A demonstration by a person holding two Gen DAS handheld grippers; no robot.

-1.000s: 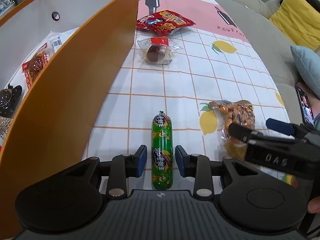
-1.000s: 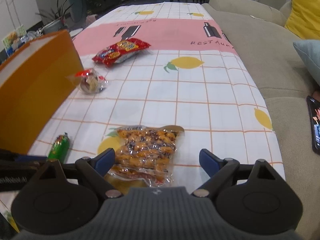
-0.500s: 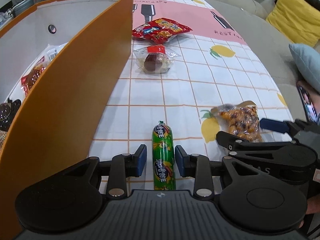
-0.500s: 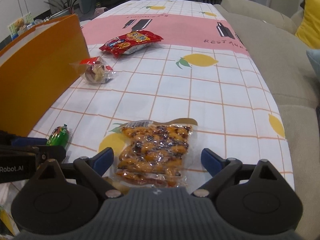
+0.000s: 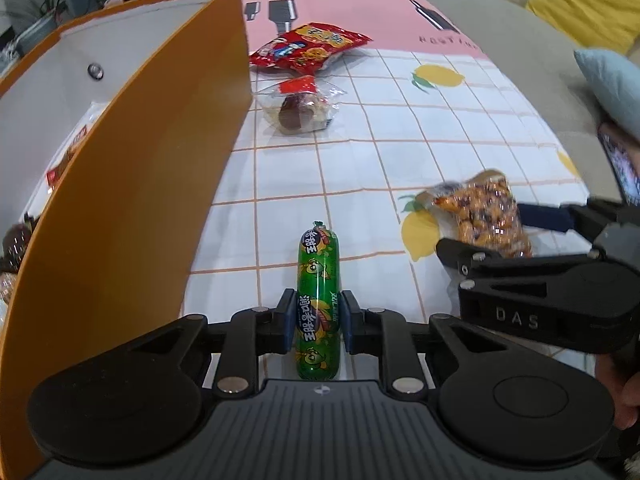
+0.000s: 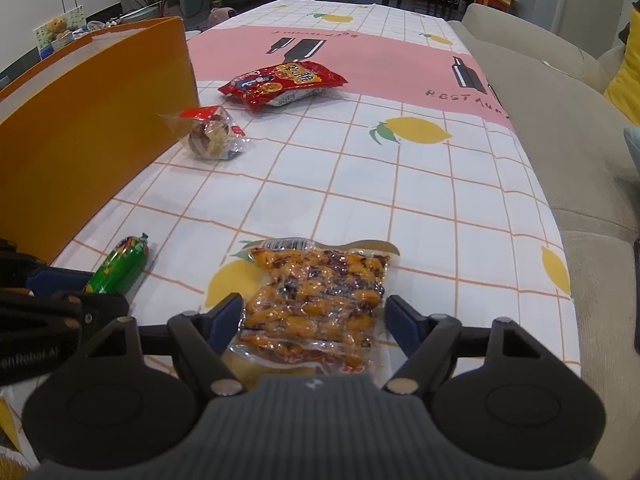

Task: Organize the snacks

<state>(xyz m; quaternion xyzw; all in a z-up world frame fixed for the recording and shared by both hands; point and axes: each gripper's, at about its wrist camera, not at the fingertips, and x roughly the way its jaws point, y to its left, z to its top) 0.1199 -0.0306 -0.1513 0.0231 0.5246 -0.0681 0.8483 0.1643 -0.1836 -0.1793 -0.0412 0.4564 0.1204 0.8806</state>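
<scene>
Green sausage (image 5: pixel 318 300) flat on tablecloth (image 5: pixel 440 140)

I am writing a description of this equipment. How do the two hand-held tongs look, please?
Both tongs are matte black plastic with blue pads on the fingertips, two round discs and a ribbed grey base. The right tongs carry embossed "DAS" lettering; the left tongs show white "Robot.AI" print. No cables or sleeves are visible.

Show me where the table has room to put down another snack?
Plenty of bare cloth right of the red bag and beyond the nut pack. It is crowded near the box, by the clear packet and sausage.
</scene>
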